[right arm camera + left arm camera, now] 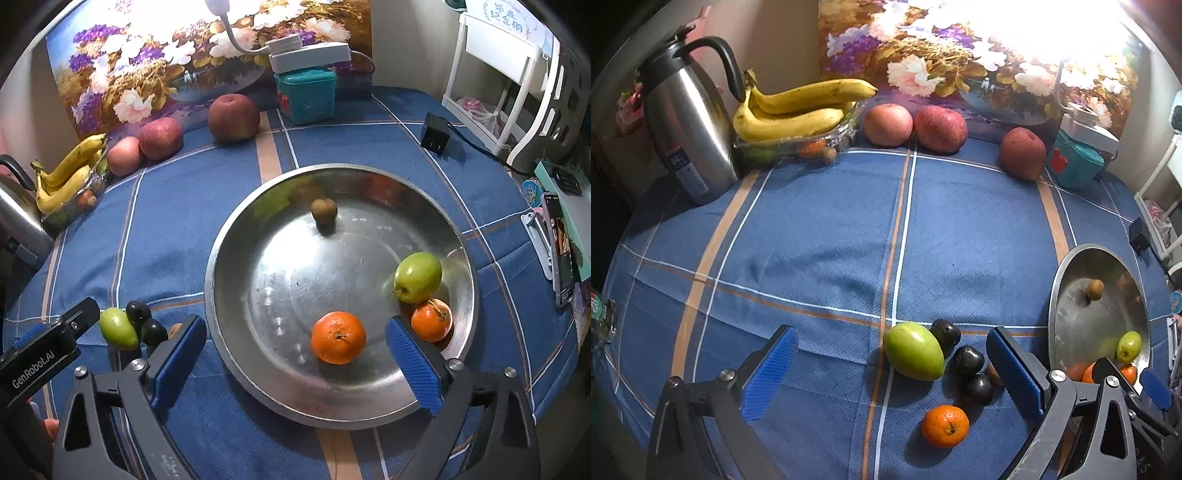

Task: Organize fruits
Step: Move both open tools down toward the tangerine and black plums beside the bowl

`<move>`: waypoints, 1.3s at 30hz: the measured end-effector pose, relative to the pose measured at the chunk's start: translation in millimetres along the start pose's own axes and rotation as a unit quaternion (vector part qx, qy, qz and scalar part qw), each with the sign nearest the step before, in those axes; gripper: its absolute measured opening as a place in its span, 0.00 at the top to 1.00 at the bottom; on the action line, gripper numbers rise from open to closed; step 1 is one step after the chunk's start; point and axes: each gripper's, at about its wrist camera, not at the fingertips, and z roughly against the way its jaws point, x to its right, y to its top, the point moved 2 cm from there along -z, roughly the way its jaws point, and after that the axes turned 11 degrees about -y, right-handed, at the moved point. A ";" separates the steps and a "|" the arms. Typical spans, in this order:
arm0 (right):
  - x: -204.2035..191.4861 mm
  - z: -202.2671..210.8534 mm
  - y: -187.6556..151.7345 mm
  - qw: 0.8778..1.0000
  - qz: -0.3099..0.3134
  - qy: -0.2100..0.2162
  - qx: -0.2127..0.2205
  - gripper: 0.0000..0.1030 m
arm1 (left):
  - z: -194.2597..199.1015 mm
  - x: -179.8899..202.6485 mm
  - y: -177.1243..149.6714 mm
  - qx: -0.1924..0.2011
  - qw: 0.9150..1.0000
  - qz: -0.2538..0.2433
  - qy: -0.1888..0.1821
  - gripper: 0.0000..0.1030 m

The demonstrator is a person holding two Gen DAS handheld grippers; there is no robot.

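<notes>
Hovering both tools, the left tool (892,373) and right tool (295,354), wide open and empty, we are risking nudging the orange (338,337) in the metal dish (229,236) so it rolls.

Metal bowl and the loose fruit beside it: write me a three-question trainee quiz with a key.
1. True or false: the right tool is clamped on an orange.
2. How many pieces of fruit lie in the metal bowl?
3. Which fruit on the cloth lies nearest the left tool? A) green oval fruit B) banana C) red apple

Key:
1. False. Its jaws stand open; the orange lies loose between them.
2. Four: that orange, a smaller orange, a green fruit and a small brown fruit.
3. A. The green oval fruit lies between its open jaws, beside the dark fruits and the orange on the cloth.
</notes>
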 end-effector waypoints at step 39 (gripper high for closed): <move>-36.7 17.5 -18.6 0.997 0.017 0.067 0.046 0.05 | 19.1 -36.9 -6.9 0.042 0.997 0.006 0.057 0.00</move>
